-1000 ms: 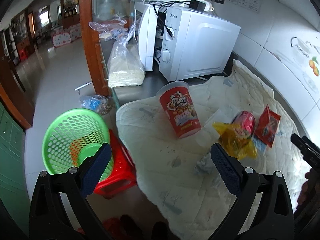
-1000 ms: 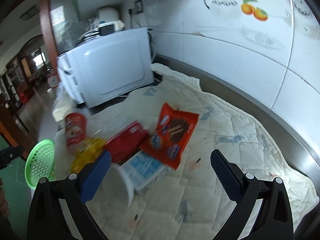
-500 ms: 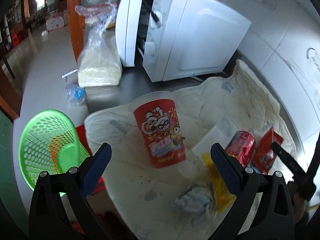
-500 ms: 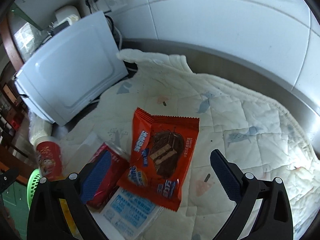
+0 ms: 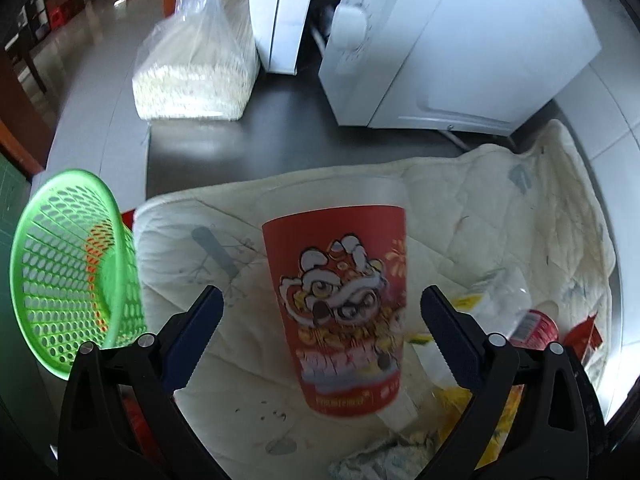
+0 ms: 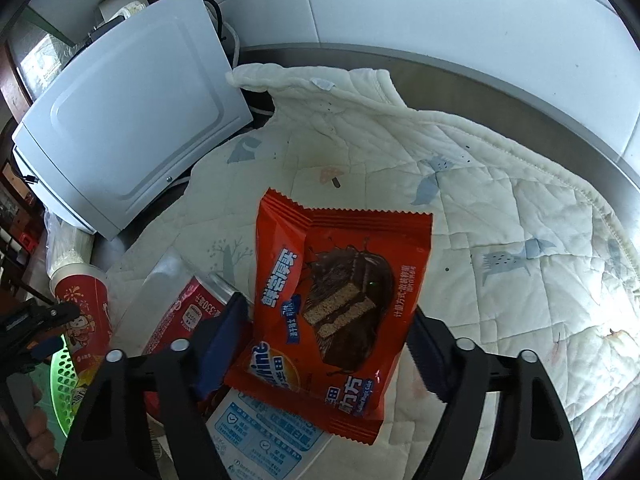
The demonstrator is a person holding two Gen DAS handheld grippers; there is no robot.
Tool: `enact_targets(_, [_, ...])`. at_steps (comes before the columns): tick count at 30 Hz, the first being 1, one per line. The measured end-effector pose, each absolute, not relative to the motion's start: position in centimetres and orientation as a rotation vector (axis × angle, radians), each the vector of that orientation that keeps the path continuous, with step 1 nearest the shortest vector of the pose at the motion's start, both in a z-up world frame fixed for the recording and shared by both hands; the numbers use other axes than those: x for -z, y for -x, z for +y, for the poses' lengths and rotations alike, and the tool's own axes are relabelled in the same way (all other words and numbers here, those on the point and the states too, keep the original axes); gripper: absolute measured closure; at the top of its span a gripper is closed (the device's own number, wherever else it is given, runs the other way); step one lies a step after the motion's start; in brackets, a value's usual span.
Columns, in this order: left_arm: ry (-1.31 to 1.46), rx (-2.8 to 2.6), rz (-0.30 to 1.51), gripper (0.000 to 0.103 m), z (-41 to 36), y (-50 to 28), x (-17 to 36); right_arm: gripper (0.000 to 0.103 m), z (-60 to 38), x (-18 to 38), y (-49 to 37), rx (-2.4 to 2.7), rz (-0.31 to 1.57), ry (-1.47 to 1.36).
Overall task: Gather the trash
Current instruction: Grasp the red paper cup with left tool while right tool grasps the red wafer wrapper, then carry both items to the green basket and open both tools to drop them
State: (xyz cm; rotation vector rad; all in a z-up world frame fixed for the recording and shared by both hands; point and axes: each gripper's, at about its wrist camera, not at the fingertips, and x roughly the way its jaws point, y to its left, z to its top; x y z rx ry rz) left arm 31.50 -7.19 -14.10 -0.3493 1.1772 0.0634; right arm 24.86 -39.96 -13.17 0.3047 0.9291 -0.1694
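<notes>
A red paper cup (image 5: 344, 304) with a lion print stands upright on the quilted cloth (image 5: 500, 216). My left gripper (image 5: 320, 328) is open, its fingers either side of the cup, not touching. An orange chocolate-wafer wrapper (image 6: 336, 308) lies flat on the cloth. My right gripper (image 6: 324, 344) is open around the wrapper's lower part. A red can (image 6: 176, 320), a blue-and-white packet (image 6: 264, 436) and a yellow wrapper (image 5: 472, 392) lie close by. A green basket (image 5: 68, 276) stands off the counter's left edge.
A white microwave (image 5: 448, 40) stands behind the cloth. A clear bag of white grains (image 5: 196, 68) sits on the grey counter. A crumpled tissue (image 5: 384, 460) lies near the front. The tiled wall (image 6: 460, 12) bounds the counter's far side.
Both grippers have moved forward and down. The cup now sits between the left fingers, and the orange wrapper sits between the right fingers. Both stay open.
</notes>
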Motion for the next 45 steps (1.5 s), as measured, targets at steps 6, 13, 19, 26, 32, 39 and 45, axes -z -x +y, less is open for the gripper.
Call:
enact_targets(6, [0.403,0.001,1.177,0.033,-7.3,-31.9,14.8,0.047,-40.1,13.2,-24.4,0.167,0.924,-0.289])
enact_targets(13, [0.401,0.031,1.138,0.033,-7.2,-31.2,14.2,0.064,-40.1,12.2,-23.4,0.165,0.899,-0.245])
enact_targets(19, [0.408,0.063,1.079,0.034,-6.0,-29.7,11.8,0.070,-40.2,11.2,-22.2,0.164,0.872,-0.236])
enact_targets(26, [0.429,0.084,0.985,0.034,-2.6,-26.2,7.6,0.070,-38.9,7.7,-19.7,0.121,0.792,-0.210])
enact_targets(32, [0.411,-0.004,0.913,0.034,2.7,-22.2,5.4,0.070,-34.9,4.7,-17.8,-0.005,0.736,-0.181])
enact_targets(39, [0.422,-0.176,0.909,0.033,10.7,-18.5,6.9,0.069,-26.4,3.0,-17.3,-0.228,0.720,-0.131])
enact_targets(45, [0.486,-0.286,0.959,0.033,18.1,-17.7,11.1,0.068,-17.3,3.8,-18.1,-0.410,0.757,-0.067])
